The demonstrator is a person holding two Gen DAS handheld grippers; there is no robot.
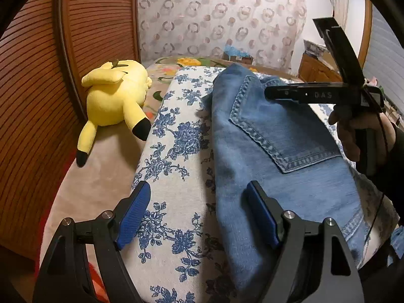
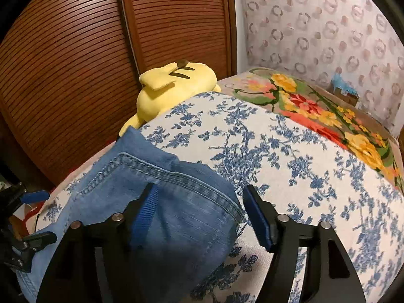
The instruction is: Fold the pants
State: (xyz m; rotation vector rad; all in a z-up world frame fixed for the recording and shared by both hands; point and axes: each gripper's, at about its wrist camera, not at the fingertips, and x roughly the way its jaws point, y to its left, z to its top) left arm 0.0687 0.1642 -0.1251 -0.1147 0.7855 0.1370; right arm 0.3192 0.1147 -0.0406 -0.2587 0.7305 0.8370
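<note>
My left gripper gapes empty over the jeans' edge. My right gripper is open too, jeans at seven o'clock, plush toy at eleven.

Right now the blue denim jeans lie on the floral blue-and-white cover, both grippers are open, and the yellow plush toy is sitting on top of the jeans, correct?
Not quite. The yellow plush toy lies off the blue denim jeans, beside the floral blue-and-white cover near the slatted wooden doors, as the left wrist view shows. The rest holds: left gripper and right gripper are open.
</note>
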